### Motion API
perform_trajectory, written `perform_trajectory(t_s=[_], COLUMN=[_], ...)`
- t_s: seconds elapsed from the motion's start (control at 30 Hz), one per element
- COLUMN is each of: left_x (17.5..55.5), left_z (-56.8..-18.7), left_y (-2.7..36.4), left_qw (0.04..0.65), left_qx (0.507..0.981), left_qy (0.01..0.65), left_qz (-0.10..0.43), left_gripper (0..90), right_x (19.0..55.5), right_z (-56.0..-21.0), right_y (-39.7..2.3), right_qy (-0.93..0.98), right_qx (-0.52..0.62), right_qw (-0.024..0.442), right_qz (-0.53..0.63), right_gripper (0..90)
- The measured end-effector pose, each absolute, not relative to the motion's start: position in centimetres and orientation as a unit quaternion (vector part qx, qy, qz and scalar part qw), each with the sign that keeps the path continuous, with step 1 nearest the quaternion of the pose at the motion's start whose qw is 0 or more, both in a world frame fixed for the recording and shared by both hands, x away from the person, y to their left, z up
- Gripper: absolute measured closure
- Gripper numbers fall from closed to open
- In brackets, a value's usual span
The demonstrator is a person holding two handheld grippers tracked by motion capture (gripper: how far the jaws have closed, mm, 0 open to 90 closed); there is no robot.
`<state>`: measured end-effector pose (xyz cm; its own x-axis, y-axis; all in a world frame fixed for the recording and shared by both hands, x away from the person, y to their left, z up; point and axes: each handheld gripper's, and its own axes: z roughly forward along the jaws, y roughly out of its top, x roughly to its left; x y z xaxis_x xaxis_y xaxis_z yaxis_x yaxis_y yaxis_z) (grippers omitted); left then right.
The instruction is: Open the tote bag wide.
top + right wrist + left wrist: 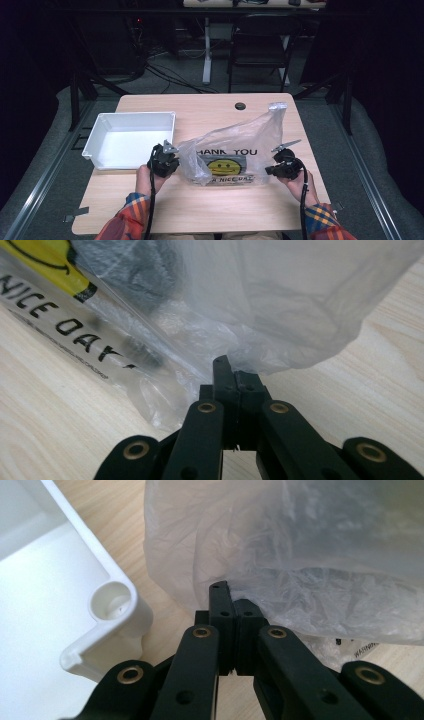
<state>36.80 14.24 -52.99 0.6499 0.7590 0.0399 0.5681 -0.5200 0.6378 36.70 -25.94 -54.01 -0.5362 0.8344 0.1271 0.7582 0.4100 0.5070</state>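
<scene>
The clear crinkled plastic bag with the yellow smiley face (pixel 235 155) is stretched between both grippers on the pale wooden tabletop (pixel 200 205). Its left edge is pinched by the closed fingers of the left gripper (pixel 231 602), its right edge by the right gripper (pixel 234 375). A white rectangular plastic tub (pixel 75 600) is seen just left of the left fingers.

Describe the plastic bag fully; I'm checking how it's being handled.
The bag is thin, clear, crinkled plastic printed THANK YOU, a yellow smiley and NICE DAY in black. It lies on the wooden table, right of the white bin, puffed up, with one corner raised at the back. Something dark and grey sits inside. The left claw is shut on its left edge, the right claw on its right edge.
</scene>
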Motion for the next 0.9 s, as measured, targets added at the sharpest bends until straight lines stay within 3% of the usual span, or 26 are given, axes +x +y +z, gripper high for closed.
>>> perform_trajectory(t_s=[0.9], left_x=[37.0], left_z=[-55.2], left_y=[13.2], left_qw=[0.241], left_qx=[0.889], left_qy=[0.376], left_qz=[0.102], left_gripper=[89.9], right_x=[36.7], right_z=[-54.9], right_y=[-25.0], right_qy=[0.861], right_qx=[0.456], right_qw=[0.044], right_qz=[0.220], right_gripper=[90.0])
